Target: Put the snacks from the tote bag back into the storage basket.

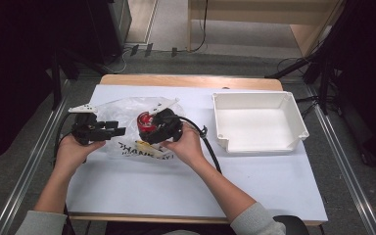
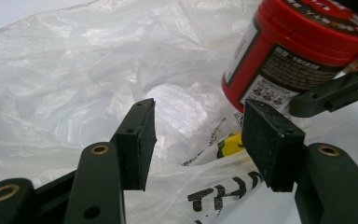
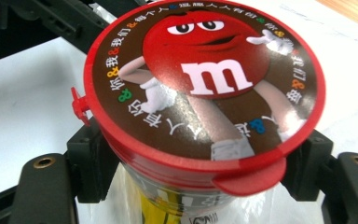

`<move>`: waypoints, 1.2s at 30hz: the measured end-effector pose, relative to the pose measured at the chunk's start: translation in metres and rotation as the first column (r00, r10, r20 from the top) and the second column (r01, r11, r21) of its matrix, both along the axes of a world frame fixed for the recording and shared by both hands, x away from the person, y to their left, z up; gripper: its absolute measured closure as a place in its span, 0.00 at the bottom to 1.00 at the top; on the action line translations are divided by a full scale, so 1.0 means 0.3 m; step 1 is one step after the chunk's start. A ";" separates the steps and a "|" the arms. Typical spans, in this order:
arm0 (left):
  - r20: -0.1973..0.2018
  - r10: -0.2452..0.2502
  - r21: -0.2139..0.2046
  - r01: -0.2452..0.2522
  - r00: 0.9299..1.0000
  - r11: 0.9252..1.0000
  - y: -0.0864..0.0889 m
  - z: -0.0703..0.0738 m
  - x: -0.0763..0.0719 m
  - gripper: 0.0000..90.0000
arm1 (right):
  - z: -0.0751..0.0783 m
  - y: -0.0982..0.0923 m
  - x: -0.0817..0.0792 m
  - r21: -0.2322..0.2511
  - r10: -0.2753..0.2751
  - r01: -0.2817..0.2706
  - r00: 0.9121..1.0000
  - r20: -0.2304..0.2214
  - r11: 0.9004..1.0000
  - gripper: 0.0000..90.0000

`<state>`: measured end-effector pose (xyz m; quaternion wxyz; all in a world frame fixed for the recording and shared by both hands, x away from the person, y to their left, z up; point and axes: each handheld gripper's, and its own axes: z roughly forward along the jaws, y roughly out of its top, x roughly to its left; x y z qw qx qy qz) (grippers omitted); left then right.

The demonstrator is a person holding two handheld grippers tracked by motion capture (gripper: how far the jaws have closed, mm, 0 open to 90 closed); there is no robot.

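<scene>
Candy tub base hidden behind its own lid; lower wall cut off. Plastic bag lettering cropped, possibly "THANK".

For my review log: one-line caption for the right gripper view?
Right gripper clamps a red-lidded candy tub above the plastic bag.

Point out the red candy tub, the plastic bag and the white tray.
red candy tub (image 3: pixel 205 79): right gripper view, on its printed lid.
plastic bag (image 2: pixel 74 70): left gripper view, on its crinkled clear film.
white tray (image 1: pixel 301 117): high view, on its right wall.
</scene>
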<state>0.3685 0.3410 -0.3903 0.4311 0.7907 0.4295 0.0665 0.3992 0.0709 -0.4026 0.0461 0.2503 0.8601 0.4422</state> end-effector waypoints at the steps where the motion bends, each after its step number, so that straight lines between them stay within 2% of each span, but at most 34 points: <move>1: 0.000 0.000 0.001 0.000 1.000 1.000 -0.001 -0.001 0.000 0.51 | 0.002 -0.006 -0.003 0.000 0.000 0.000 1.000 0.001 1.000 0.29; 11: 0.004 -0.008 0.008 0.008 1.000 1.000 -0.007 -0.003 -0.002 0.52 | 0.014 -0.057 -0.030 -0.006 0.014 -0.014 1.000 -0.006 1.000 0.29; 18: 0.003 -0.006 0.003 0.006 1.000 1.000 -0.003 -0.002 -0.001 0.53 | 0.018 -0.089 -0.049 0.009 0.018 -0.018 1.000 -0.012 1.000 0.30; 19: 0.010 0.011 0.004 -0.011 1.000 1.000 -0.003 0.000 -0.002 0.53 | 0.016 -0.097 -0.051 0.011 0.022 -0.022 1.000 -0.017 1.000 0.29; 22: 0.018 0.019 0.003 -0.019 1.000 1.000 -0.004 0.001 -0.002 0.53 | 0.009 -0.115 -0.054 0.012 0.016 -0.016 1.000 -0.017 1.000 0.30; 29: 0.034 0.028 0.035 -0.029 0.999 0.999 -0.011 -0.005 -0.003 0.52 | 0.014 -0.151 -0.065 0.008 0.006 -0.006 1.000 -0.016 1.000 0.29; 33: 0.027 0.033 0.043 -0.034 0.999 0.999 -0.013 -0.008 -0.003 0.51 | 0.014 -0.170 -0.069 0.017 -0.003 0.003 1.000 -0.017 1.000 0.29; 34: 0.017 0.033 0.041 -0.034 0.999 0.999 -0.012 -0.008 -0.002 0.50 | 0.013 -0.182 -0.072 0.022 -0.011 0.012 1.000 -0.022 1.000 0.30; 36: -0.030 0.048 0.008 -0.047 0.998 0.999 -0.012 -0.006 0.002 0.48 | 0.012 -0.193 -0.073 0.020 -0.011 0.012 1.000 -0.017 1.000 0.30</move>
